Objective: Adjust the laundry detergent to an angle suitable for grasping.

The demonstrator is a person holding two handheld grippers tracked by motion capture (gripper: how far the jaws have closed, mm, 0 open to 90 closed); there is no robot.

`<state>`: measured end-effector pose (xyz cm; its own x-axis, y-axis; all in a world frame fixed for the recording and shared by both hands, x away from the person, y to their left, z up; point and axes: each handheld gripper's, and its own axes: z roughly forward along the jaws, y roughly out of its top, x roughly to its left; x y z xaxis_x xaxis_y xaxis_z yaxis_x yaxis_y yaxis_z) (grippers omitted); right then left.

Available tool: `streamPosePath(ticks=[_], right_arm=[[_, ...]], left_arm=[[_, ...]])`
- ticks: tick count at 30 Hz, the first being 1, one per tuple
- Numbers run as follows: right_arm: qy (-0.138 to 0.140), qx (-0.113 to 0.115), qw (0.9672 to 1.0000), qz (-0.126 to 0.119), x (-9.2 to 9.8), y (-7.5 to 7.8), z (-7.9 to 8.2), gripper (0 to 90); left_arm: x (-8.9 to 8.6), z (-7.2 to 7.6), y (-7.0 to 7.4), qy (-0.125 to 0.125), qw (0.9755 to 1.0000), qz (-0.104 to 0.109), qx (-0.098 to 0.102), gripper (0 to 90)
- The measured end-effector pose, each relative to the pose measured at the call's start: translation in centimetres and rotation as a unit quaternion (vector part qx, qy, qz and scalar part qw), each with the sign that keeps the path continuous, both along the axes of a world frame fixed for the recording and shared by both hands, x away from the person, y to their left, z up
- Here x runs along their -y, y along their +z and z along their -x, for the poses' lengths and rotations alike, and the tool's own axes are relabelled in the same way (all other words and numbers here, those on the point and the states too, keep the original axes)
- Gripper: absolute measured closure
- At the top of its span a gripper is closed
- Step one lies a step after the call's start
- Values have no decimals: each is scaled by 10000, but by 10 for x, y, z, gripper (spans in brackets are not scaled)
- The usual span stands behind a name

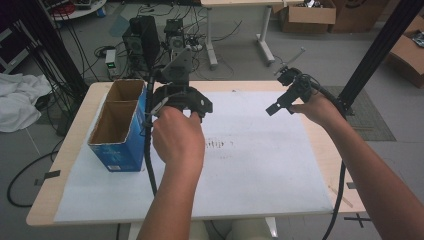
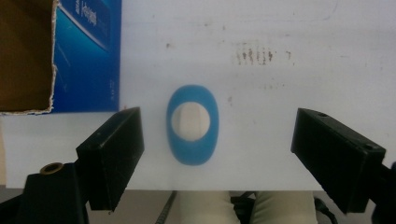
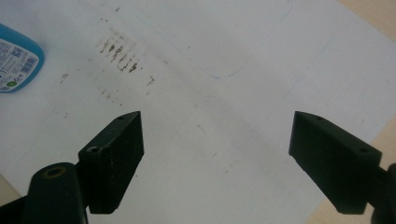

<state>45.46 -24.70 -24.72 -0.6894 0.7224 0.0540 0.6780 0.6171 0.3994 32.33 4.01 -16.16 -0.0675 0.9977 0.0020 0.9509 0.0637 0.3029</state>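
In the left gripper view a blue oval bottle [image 2: 192, 126] with a white round top stands on the white paper, seen from above. My left gripper [image 2: 217, 128] hangs over it, open, with a wide gap from each jaw to the bottle. In the high view the left hand covers the bottle, and the left gripper [image 1: 177, 102] sits beside the blue box. My right gripper [image 1: 278, 92] is held above the table's far right, open and empty [image 3: 217, 121]. A blue rounded thing with a white label [image 3: 16, 60] lies at that view's left edge; I cannot tell whether it is the same bottle.
An open-topped blue cardboard box [image 1: 117, 125] with two compartments stands at the table's left, close to the left gripper [image 2: 86, 51]. White paper [image 1: 260, 165] covers most of the wooden table, with a patch of dark smudges [image 1: 220, 145] at its middle. Cables trail from both grippers.
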Motion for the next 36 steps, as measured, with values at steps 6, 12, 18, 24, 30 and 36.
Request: streamPosePath(ticks=[6,12,18,24,30,36], right_arm=[[-5,9,10000,-1,1,0,1,179],[-10,16,10000,-18,2,0,2,179],[9,-4,10000,23,0,-3,2,180],[56,-15,10000,35,-2,-6,1,181],[56,-39,10000,57,-3,-9,0,183],[67,-52,9999,74,-3,-11,-1,183]], left_arm=[[-9,2,-9,54,9999,22,-96,178],[-12,3,-13,69,9999,47,-136,177],[-15,2,-26,67,9997,37,-247,177],[-19,0,-40,97,9994,71,-316,179],[-21,-4,-52,144,9991,108,-379,179],[-21,-8,-63,182,9988,78,-439,178]])
